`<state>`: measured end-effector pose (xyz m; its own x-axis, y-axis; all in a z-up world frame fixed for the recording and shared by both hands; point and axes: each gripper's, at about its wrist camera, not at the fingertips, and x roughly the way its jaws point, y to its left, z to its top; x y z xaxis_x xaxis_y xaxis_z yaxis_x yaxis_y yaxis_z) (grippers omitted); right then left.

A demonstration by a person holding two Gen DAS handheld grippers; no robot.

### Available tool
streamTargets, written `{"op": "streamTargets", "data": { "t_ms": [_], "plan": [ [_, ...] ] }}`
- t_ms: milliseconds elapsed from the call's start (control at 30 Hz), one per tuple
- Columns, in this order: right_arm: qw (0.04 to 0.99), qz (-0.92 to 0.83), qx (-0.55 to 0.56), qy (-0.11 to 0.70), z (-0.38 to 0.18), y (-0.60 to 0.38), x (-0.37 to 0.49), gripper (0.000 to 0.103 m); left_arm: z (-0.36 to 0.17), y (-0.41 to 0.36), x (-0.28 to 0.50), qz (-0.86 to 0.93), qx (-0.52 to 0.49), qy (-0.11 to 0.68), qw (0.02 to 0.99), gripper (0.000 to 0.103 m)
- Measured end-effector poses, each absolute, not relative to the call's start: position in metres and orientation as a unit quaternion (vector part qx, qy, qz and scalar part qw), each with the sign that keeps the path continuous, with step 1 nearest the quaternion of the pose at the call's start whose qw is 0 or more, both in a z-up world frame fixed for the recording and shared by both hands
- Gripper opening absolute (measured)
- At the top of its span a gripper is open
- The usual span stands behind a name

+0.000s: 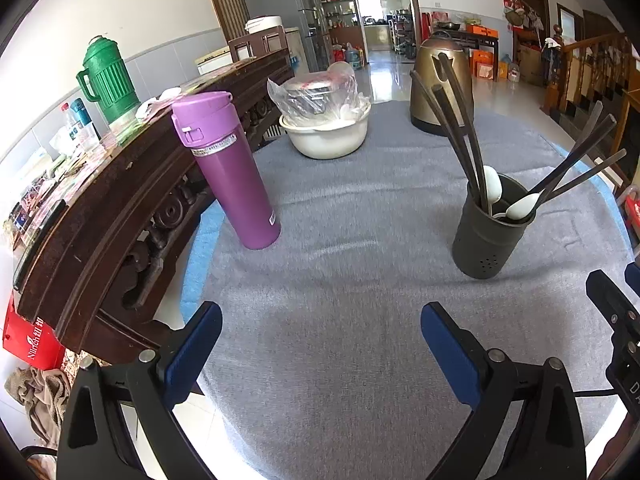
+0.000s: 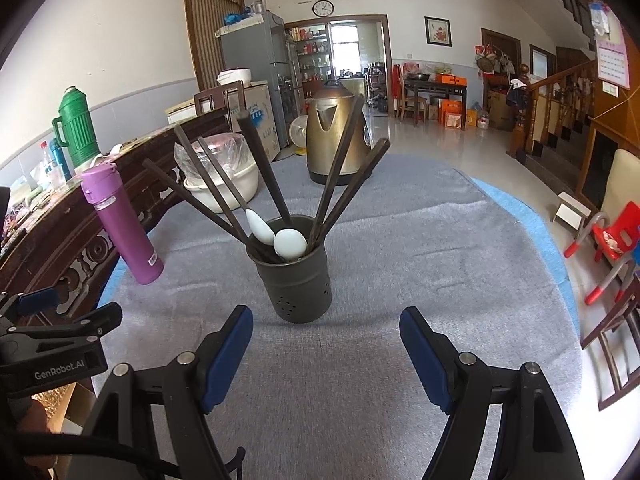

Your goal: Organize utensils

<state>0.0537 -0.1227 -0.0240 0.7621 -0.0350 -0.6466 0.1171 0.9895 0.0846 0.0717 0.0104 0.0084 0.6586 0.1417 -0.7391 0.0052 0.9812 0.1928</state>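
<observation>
Colour rundown: the utensil holder (image 2: 295, 276) is dark grey with a little patch of dot holes low down, stuffed with dark brown chopsticks (image 2: 344, 168) and white spoons (image 2: 290, 243). Tablecloth (image 2: 360, 360) is a heathered grey with a light blue edge. The thermos bottle (image 1: 230, 168) is purple with a sparkly silver band. Kettle (image 2: 334, 136) is bronze-gold, basin (image 1: 326, 136) cream, big flask (image 1: 106, 76) bright green and ribbed. Gripper pads (image 2: 226, 360) are blue on black.
</observation>
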Motion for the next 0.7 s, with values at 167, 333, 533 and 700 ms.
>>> {"op": "streamTargets", "data": {
  "t_ms": [167,333,533,700],
  "plan": [
    [0.94,-0.041,0.046,0.334,-0.016,-0.12,0.048,0.079,0.01,0.011,0.069,0.039,0.09,0.409,0.907,0.099],
    [0.944,-0.04,0.044,0.326,-0.01,-0.119,0.045,0.079,0.011,0.011,0.068,0.039,0.09,0.409,0.907,0.099],
    [0.944,-0.034,0.045,0.325,-0.01,-0.117,0.047,0.079,0.011,0.012,0.069,0.04,0.09,0.409,0.907,0.099],
    [0.945,-0.03,0.044,0.322,-0.01,-0.114,0.047,0.079,0.01,0.012,0.071,0.041,0.09,0.41,0.907,0.099]
  ]
}}
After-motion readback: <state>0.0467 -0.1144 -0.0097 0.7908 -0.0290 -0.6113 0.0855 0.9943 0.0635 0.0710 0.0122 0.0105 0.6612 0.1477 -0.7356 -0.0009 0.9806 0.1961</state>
